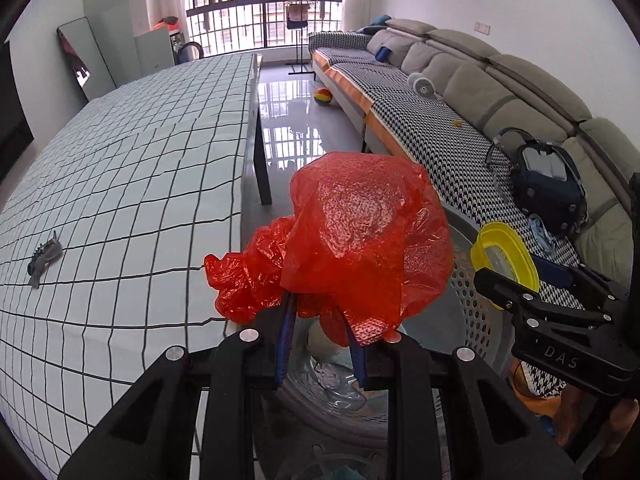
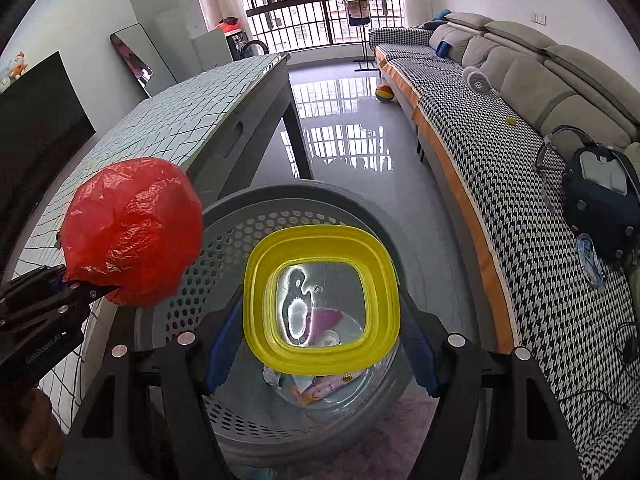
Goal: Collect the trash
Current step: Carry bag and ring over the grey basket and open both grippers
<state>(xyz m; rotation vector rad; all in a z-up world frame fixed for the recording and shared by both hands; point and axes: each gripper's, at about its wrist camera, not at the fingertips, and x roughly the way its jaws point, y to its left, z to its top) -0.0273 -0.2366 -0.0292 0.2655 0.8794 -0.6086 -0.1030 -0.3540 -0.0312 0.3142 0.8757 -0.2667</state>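
Hovering over a grey perforated bin (image 2: 240,236) beside the counter (image 1: 120,152), two tongs each carry one piece of trash. The left tongs (image 1: 320,320) pinch one red plastic bag (image 1: 360,232), crumpled, likely very light and soft; its bunched lower folds give the surest hold. The right tongs (image 2: 320,344) clamp one yellow container (image 2: 322,300) by its opposite sides; it looks light, fairly stiff, possibly slippery, so the rim suits gripping. Both hang above the bin, which already holds some wrappers. One small dark object (image 1: 45,255) lies on the counter.

Both wrist views look down, close, sharing the basket (image 1: 468,280).
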